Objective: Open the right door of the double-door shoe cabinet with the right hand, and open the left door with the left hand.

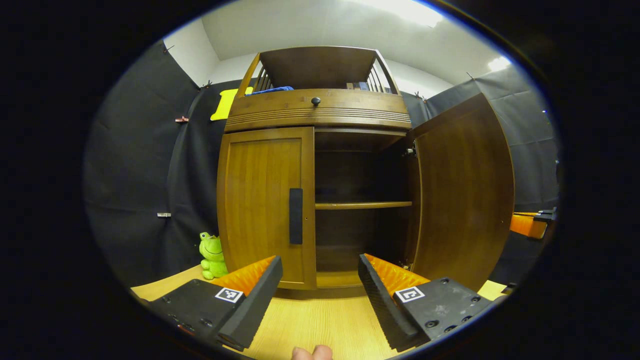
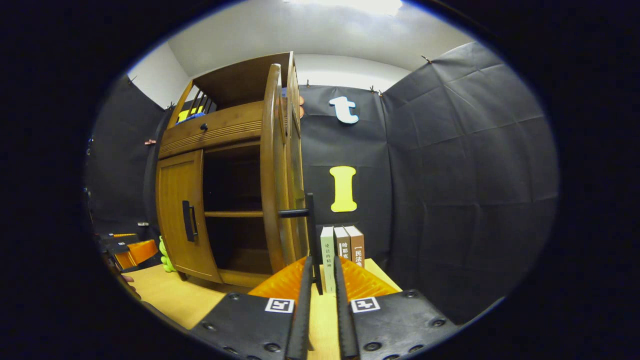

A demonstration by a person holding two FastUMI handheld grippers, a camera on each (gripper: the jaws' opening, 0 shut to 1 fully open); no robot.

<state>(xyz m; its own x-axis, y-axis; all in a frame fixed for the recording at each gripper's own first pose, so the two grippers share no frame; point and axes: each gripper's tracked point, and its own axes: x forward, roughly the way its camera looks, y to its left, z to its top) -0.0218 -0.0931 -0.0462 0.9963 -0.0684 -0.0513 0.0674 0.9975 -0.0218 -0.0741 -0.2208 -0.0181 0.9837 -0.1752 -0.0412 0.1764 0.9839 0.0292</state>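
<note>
The right door [image 1: 462, 190] was swung wide, its handle [image 2: 311, 235] apparently clamped between the right gripper [image 2: 320, 285] fingers, while the left door [image 1: 265, 205] was shut, its upright handle [image 1: 296, 216] straight ahead of the left gripper [image 1: 320, 287], fingers spread apart.

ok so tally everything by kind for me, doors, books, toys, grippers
cabinet doors: 2, the right door swung open, the left door closed
books standing beside the cabinet: 3
green frog toy: 1
grippers: 2, the left gripper and the right gripper
total: 8
</note>
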